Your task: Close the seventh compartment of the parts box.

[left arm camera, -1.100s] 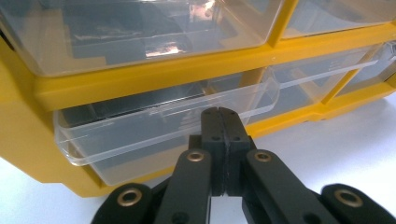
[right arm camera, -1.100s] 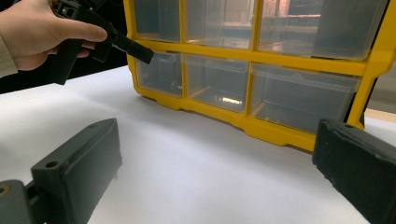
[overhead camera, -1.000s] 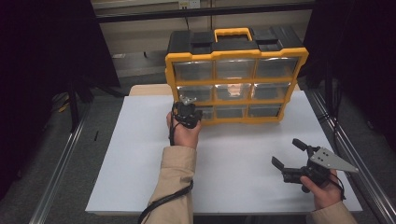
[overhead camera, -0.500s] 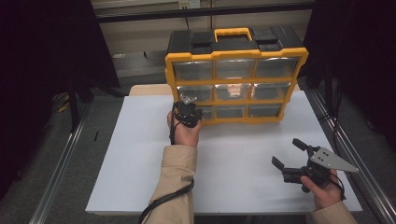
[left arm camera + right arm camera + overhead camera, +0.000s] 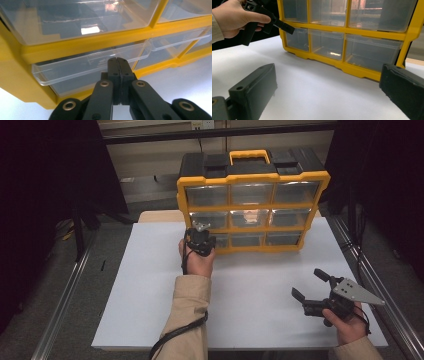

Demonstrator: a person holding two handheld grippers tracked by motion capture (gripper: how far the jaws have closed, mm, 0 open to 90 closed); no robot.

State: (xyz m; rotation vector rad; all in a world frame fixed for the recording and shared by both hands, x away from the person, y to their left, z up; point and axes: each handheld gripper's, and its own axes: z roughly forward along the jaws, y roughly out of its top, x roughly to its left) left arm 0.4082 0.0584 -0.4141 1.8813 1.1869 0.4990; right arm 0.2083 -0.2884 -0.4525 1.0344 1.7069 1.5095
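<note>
Left of centre in the high view, the left gripper has its jaws pressed together with nothing between them, tips right at the lip of the bottom-left drawer. That drawer belongs to the yellow organizer, which stands in the upper middle of the frame on the white table. At lower right, the right gripper is held well apart from the organizer, jaws spread wide and empty.

A drawer cabinet stands at the back of the worktop. The left hand-held gripper sits at its bottom-left drawer; the right hand-held gripper lies well apart, front right.
</note>
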